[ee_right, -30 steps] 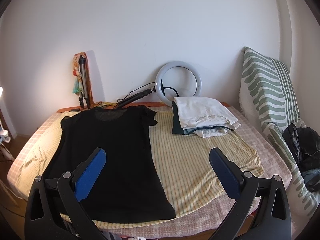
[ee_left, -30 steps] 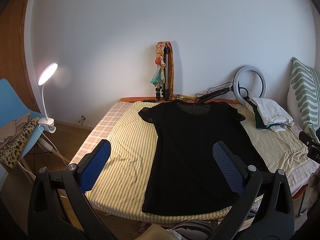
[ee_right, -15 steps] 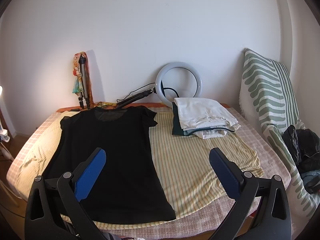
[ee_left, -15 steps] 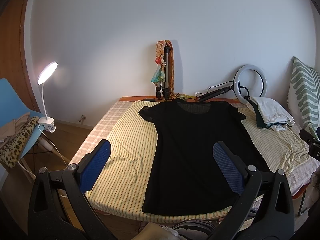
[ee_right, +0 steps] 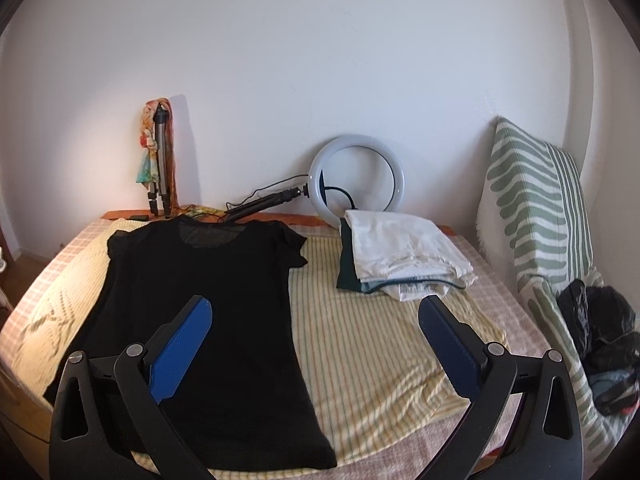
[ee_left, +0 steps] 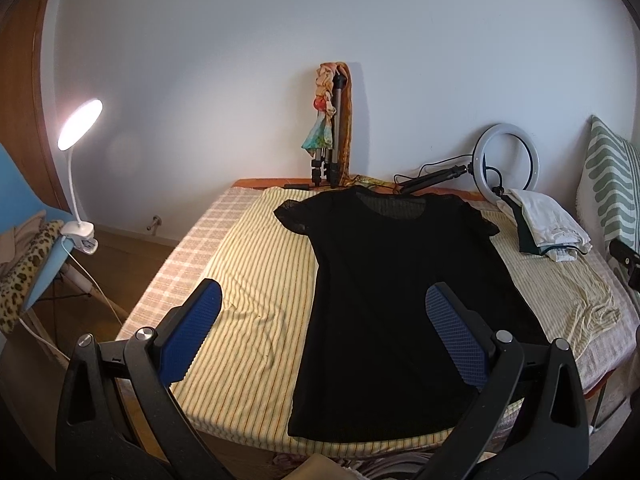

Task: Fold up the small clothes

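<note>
A black short-sleeved T-shirt (ee_left: 392,280) lies flat and spread out on the striped yellow sheet (ee_left: 260,280), neck toward the wall, hem at the near edge. It also shows in the right wrist view (ee_right: 208,300). My left gripper (ee_left: 320,300) is open and empty, held above the near edge of the bed over the shirt's lower left part. My right gripper (ee_right: 316,316) is open and empty, above the shirt's lower right edge and the bare sheet (ee_right: 380,340). Neither touches the cloth.
A stack of folded clothes (ee_right: 400,256) lies at the back right. A ring light (ee_right: 356,184) and a tripod (ee_right: 162,168) stand against the wall. A striped pillow (ee_right: 536,216) and dark bags (ee_right: 600,336) are at right. A lamp (ee_left: 80,168) and blue chair (ee_left: 36,248) stand left.
Both grippers stay open. The views have shifted only slightly; the shirt has not moved.
</note>
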A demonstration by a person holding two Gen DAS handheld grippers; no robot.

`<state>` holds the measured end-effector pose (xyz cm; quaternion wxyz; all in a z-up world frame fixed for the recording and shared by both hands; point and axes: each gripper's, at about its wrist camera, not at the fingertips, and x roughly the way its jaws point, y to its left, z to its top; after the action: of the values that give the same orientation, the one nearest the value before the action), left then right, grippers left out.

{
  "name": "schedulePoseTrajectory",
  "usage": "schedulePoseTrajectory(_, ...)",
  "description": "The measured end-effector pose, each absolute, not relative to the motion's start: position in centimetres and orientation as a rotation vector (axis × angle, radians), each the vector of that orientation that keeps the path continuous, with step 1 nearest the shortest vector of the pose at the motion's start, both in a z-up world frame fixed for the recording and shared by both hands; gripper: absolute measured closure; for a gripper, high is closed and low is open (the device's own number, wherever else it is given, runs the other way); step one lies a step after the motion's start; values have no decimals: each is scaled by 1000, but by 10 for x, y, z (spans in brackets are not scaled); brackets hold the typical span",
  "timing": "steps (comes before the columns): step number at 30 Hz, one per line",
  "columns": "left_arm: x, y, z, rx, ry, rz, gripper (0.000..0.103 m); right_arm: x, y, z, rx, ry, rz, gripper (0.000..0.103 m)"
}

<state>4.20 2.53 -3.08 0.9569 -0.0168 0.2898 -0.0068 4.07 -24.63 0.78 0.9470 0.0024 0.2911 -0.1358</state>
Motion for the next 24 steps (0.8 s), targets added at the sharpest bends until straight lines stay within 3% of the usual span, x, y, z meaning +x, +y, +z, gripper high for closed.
schedulePoseTrajectory(12,68,49,-60,-12,629,-17,5,107,-248,12,-76,590,-232,0)
schedulePoseTrajectory(24,77,81,-89,-75,723,-60,29,172,-269,32,-122,573,-157,0)
